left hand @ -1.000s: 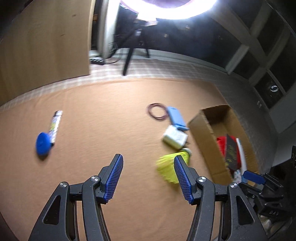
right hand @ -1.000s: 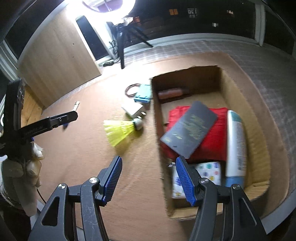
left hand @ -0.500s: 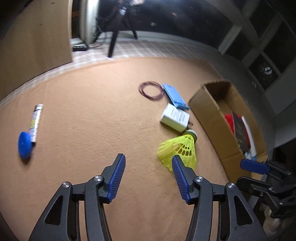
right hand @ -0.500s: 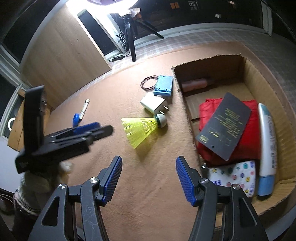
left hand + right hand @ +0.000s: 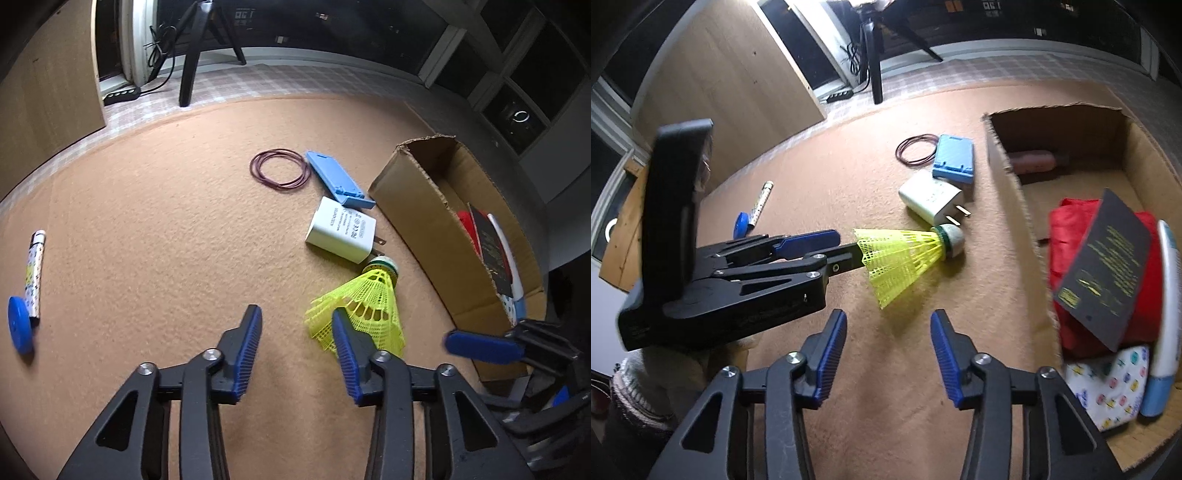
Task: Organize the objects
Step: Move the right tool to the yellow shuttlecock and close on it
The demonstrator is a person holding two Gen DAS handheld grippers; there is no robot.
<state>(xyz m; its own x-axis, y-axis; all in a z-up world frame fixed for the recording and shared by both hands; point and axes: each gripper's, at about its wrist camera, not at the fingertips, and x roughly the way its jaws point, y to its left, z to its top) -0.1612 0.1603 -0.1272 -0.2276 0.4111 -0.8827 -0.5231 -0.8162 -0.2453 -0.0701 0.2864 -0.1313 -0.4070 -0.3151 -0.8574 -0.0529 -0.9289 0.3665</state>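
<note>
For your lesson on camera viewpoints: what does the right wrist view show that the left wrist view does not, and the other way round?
Only the right wrist view shows the box's far end with a brown bottle, and the whole left gripper, jaws open, at the shuttlecock's skirt. Only the left wrist view shows the dark windows behind the box. Both share the shuttlecock, charger, blue case, cord loop, pen, blue disc and tripod; both grippers' jaws have just been closing, nothing held.
</note>
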